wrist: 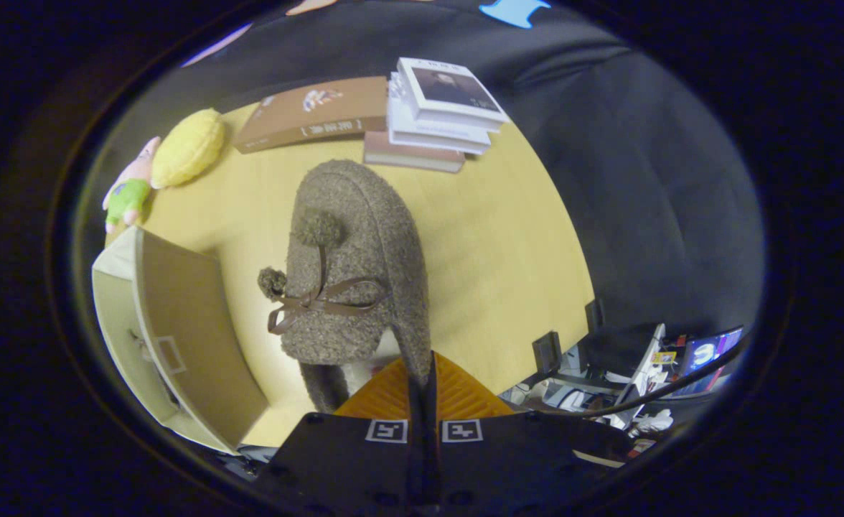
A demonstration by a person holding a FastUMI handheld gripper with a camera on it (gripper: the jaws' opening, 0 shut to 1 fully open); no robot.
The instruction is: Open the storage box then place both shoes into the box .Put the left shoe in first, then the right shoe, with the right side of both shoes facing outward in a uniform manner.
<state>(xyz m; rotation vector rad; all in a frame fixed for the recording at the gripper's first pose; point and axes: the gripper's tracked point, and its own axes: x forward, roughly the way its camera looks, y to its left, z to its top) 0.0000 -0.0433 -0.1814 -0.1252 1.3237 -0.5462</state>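
Note:
A grey-brown fuzzy shoe point(354, 258) with a brown bow and two pompoms hangs in the air just ahead of my fingers, toe pointing away. My gripper point(422, 380) is shut on the thin edge of the shoe's collar, both fingers pressed together on it. Off to the left of the shoe stands the storage box point(178, 323), pale with a brown inner face, its flap swung open over the yellow table point(508, 244). I cannot tell what lies inside the box.
Behind the shoe lie a brown book point(314, 111) and a stack of books point(436, 108). A yellow cushion point(186, 147) and a small plush toy point(129, 190) rest at the table's far left. Past the table's right edge sits cluttered equipment point(644, 373).

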